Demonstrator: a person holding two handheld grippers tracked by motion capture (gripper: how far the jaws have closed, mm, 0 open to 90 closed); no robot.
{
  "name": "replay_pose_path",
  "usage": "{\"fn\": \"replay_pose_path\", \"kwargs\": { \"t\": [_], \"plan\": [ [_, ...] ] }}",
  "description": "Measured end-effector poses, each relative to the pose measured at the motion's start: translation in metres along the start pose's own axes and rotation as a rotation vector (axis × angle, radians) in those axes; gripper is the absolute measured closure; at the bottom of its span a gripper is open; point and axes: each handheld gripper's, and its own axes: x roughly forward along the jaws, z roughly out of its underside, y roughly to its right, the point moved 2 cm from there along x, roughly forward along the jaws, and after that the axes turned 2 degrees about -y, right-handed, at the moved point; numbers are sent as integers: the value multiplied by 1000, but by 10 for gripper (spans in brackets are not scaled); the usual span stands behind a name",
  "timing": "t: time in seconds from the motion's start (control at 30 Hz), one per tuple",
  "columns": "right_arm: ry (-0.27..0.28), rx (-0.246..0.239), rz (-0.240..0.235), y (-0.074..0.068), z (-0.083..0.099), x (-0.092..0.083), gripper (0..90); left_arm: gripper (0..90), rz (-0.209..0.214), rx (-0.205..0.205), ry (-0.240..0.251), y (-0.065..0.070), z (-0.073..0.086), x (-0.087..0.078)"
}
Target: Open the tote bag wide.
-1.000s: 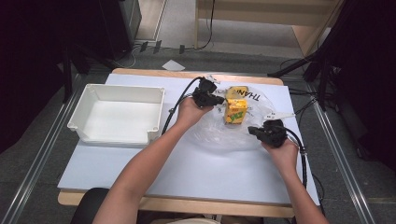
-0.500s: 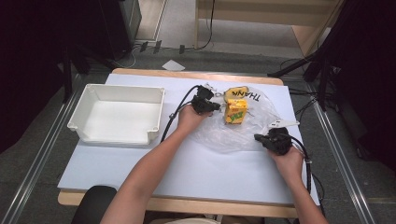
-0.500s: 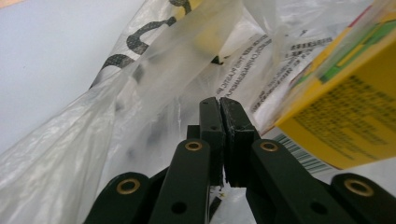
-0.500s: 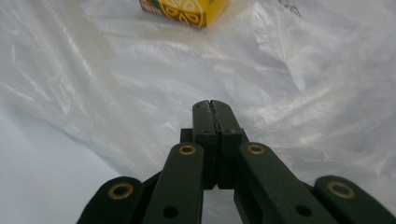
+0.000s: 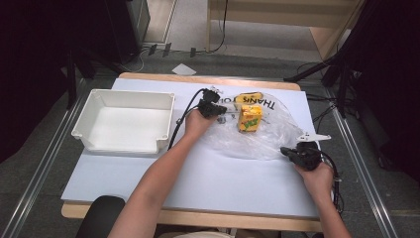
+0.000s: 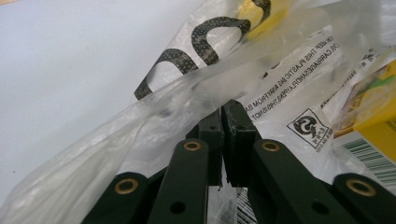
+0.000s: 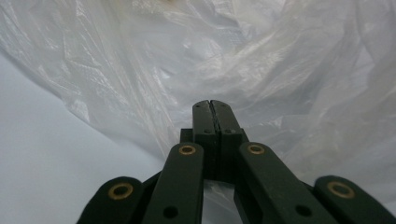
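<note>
While both your grippers pinch the bag (image 5: 257,134), it lies spread on the table (image 5: 148,173), right of the bin (image 5: 124,121). Your left gripper (image 5: 221,110) has its jaws closed on the bag's far left edge, film caught between the pads (image 6: 233,135). Your right gripper (image 5: 286,150) is clamped on the near right edge, jaws pressed together on film. A yellow carton (image 5: 249,119) sits inside the bag, just beside your left gripper.

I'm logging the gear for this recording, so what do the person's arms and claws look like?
Both forearms are bare, with no sleeves in view. Each hand carries a black two-jaw claw, left claw and right claw, with brass-coloured rivets on the links. A black cable trails from each, and a light three-cornered plate tops the right one.
</note>
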Motion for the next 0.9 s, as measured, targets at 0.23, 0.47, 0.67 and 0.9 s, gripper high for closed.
{"fn": "replay_pose_path", "kwargs": {
  "t": [0.23, 0.47, 0.67, 0.9],
  "plan": [
    [-7, -6, 11, -3, -3, 2, 900, 885, 49, 15, 0, 7, -1, -5],
    [24, -7, 3, -9, -10, -2, 900, 879, 92, 53, 22, 20, -5, -17],
    [30, -15, 0, -12, -15, -4, 892, 870, 127, 75, 11, 28, -7, -27],
    [59, -4, -29, -18, -21, -8, 858, 846, 199, 92, 19, 35, -8, -44]
  ]
}}
